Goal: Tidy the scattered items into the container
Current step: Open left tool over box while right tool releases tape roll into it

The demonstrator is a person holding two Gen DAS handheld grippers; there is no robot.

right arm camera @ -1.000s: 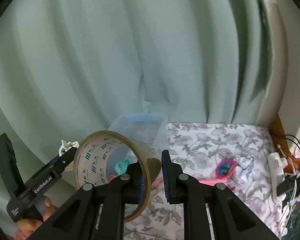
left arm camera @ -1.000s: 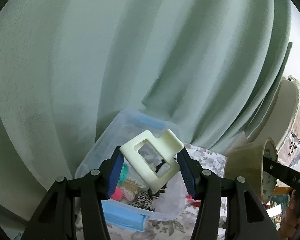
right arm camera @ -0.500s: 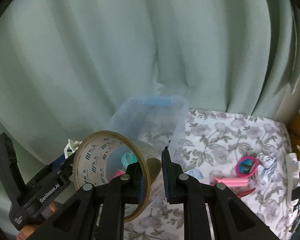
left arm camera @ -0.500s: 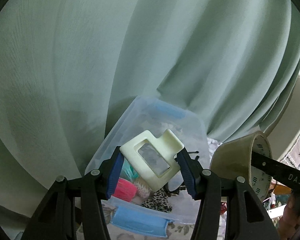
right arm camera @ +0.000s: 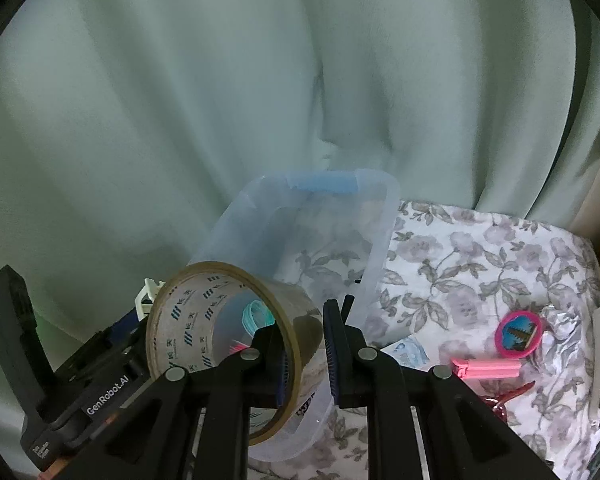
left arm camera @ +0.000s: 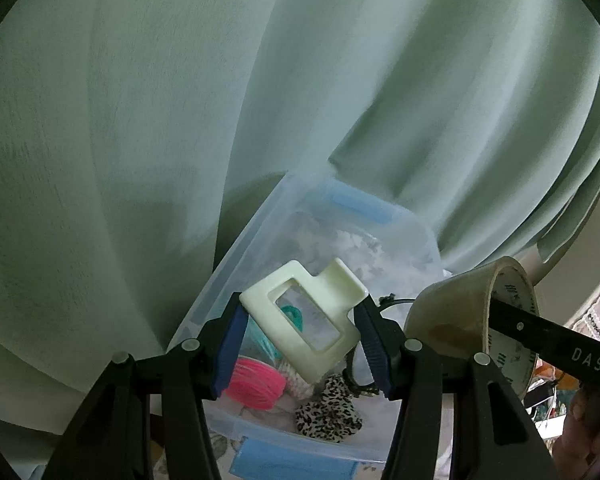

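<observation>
While clamped between the blue pads of the left gripper (left arm camera: 300, 336), hangs tilted above the clear container (left arm camera: 256, 240): a cream plastic clip (left arm camera: 304, 320) with a rectangular window, jaws held part-way apart by its width. Seen from the left wrist only: the bin's contents, namely a pink coil (left arm camera: 254, 384), a leopard-print scrunchie (left arm camera: 328, 408), a teal item (left arm camera: 292, 314) glimpsed through the clip's window, and something white and crumpled toward the far end. Shows at the right of that view too, a roll of brown tape (left arm camera: 452, 320), partly crossed by the black body of the other tool. From the right wrist, closes narrowly on the wall of that tape roll (right arm camera: 188, 328), one pad inside the ring and one outside: the right gripper (right arm camera: 306, 350), poised at the near corner of the container (right arm camera: 376, 248). Given only by this view: the floral cloth (right arm camera: 480, 264) to the right, with a pink round toy (right arm camera: 518, 332), a pink peg (right arm camera: 486, 368), crumpled foil (right arm camera: 560, 326) and a small blue packet (right arm camera: 408, 350) lying loose on it. Barely shows here, the cream clip (right arm camera: 144, 300), just an edge behind the roll. Cut off at the lower right edge: a red item and a white object, neither identifiable. Fills the background of both views: a green curtain (right arm camera: 260, 80).
</observation>
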